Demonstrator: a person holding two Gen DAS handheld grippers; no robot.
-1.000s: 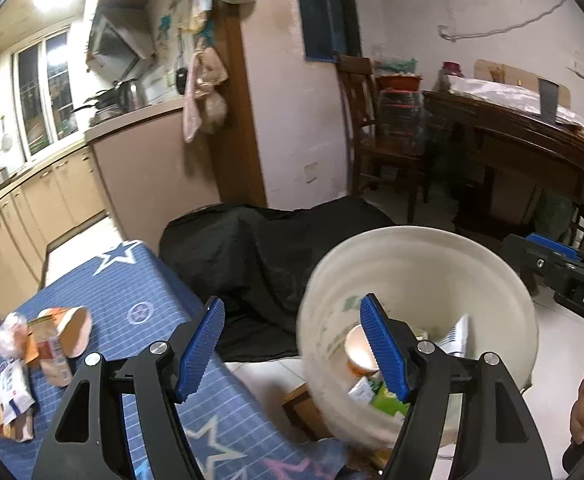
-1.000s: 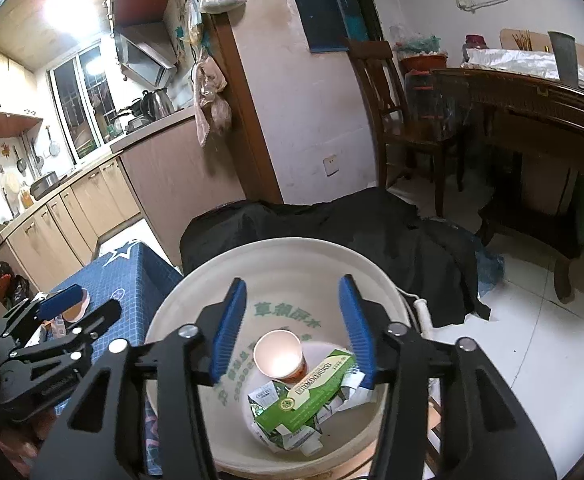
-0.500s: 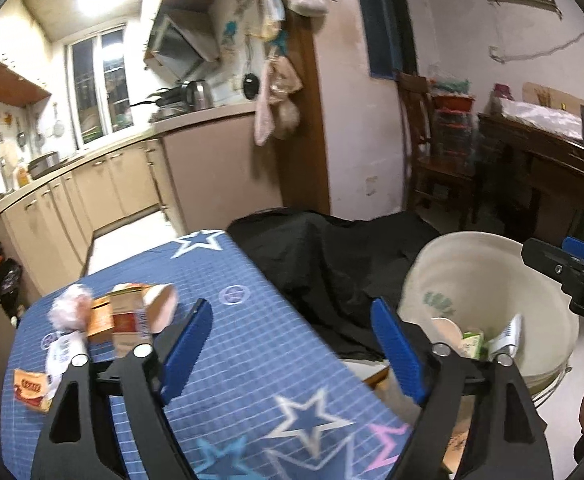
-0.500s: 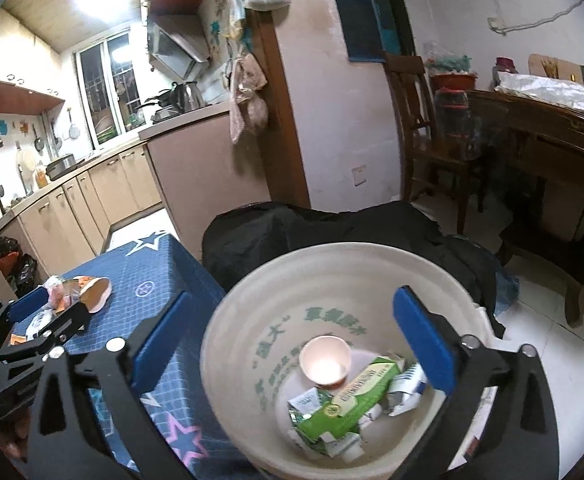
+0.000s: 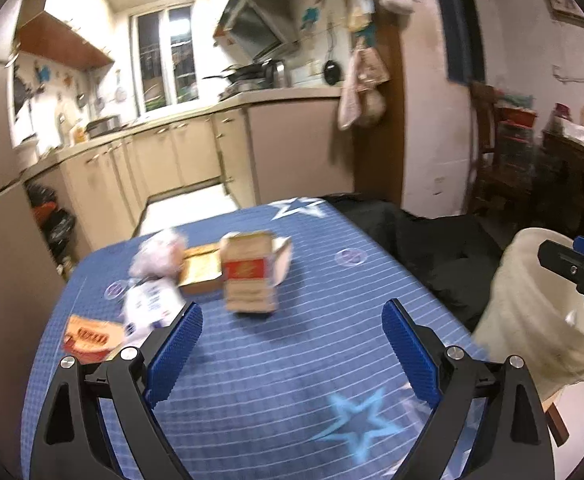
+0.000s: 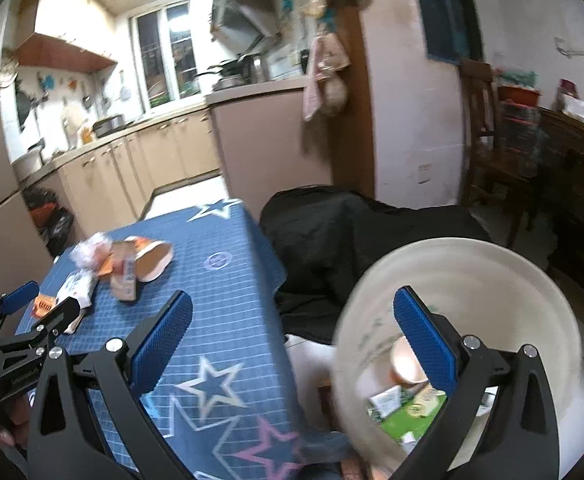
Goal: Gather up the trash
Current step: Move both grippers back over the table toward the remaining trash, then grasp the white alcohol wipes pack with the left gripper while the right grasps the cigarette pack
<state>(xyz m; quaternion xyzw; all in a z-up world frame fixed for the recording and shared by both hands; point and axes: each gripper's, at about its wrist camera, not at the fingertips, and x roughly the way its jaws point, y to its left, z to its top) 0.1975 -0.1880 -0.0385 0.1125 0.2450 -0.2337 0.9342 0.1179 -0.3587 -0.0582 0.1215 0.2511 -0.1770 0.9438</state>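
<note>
Left hand-held gripper point(image 5: 292, 340), empty, jaws opening, nearest the trash: wrapper point(image 5: 88, 336), crumpled bag point(image 5: 158, 256), upright carton point(image 5: 250, 276) ahead on surface point(image 5: 311, 360); right hand-held gripper point(image 6: 292, 332), wide open, over bucket point(image 6: 531, 280).

Blue star-patterned tablecloth point(image 5: 292, 360), cream bucket point(image 6: 491, 272), red-and-tan carton point(image 5: 248, 276), blue tool pads point(image 5: 174, 354).

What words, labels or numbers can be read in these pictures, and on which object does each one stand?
None can be read with certainty; motion blur smears all print.
Red-labelled carton: printing blurred, unreadable.
Orange packet: lettering blurred, unreadable.
White wrapper: blue print, unreadable.
Bucket inner wall: green characters, blurred.
Green carton in the bucket: print too small.
Left tool body: faint lettering, illegible.
</note>
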